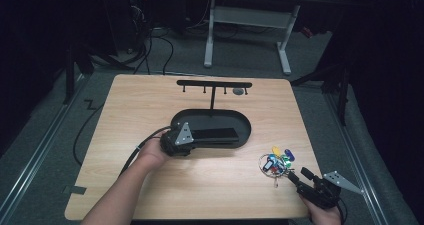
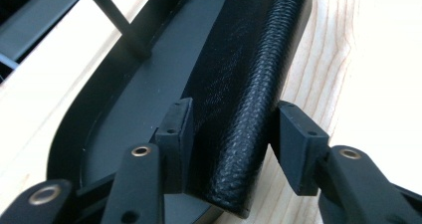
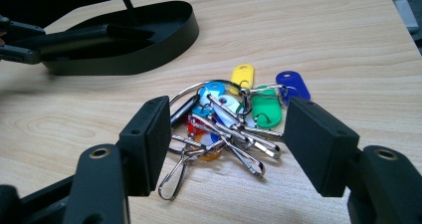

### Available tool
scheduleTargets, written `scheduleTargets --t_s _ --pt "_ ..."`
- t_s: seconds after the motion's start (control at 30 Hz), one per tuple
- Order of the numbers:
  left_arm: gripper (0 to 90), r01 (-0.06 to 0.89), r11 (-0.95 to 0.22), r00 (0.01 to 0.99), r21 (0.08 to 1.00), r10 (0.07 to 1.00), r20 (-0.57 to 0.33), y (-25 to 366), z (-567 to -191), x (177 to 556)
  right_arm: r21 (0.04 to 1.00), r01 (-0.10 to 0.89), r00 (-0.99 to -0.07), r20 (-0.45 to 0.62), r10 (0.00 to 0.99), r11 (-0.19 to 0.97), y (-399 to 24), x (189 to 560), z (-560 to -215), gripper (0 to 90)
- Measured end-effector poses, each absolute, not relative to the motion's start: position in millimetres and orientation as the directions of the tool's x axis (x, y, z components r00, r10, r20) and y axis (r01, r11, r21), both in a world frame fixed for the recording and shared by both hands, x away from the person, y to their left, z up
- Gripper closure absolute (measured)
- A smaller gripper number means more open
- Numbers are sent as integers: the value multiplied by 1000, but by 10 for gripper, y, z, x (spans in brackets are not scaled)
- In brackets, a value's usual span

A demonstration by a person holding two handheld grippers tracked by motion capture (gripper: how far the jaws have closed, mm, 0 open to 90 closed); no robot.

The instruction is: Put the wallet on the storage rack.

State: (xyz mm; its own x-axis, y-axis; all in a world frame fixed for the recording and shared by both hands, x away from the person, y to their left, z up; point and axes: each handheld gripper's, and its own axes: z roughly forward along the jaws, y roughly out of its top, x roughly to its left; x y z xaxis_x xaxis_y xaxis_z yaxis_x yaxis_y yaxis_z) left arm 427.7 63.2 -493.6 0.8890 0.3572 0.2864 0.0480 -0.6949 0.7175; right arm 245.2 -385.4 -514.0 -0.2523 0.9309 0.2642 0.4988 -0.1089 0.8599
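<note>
A black grained-leather wallet point(image 1: 215, 134) point(image 2: 244, 84) lies lengthwise in the black oval tray point(image 1: 240, 122) point(image 2: 99, 114), its near end over the tray's rim. My left gripper point(image 1: 197, 135) point(image 2: 231, 129) is open with that end of the wallet between its pads; a sliver of wood shows beside the right pad. A bunch of keys with coloured tags point(image 1: 276, 161) point(image 3: 229, 119) rests on the table near the front right. My right gripper point(image 1: 299, 174) point(image 3: 224, 134) stands open just short of the bunch, with nothing gripped.
A black T-shaped hook rack point(image 1: 214, 84) rises on a thin post point(image 2: 119, 20) from the tray's back; a small grey disc point(image 1: 239, 91) lies by it. The wooden table point(image 1: 150, 185) ends close behind my right hand. White desk legs point(image 1: 285, 50) and cables stand on the floor beyond.
</note>
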Motion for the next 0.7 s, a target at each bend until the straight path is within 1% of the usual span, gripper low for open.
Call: scheduleTargets --t_s 0.1,0.4,0.6,0.7 --pt "548 63 -679 884 732 378 275 632 -4912 4306 860 498 -252 264 931 -109 -3861 2459 -5142 358" --pt "553 105 -640 883 761 412 224 608 -4943 4455 858 502 -254 263 931 -106 -3860 2461 -5148 358" --pt "523 125 -664 884 738 413 221 580 -4922 4423 856 506 -251 268 930 -110 -3871 2466 -5156 358" --pt "502 114 -671 890 733 397 225 604 -4918 4344 857 504 -254 264 930 -106 -3874 2459 -5154 358"
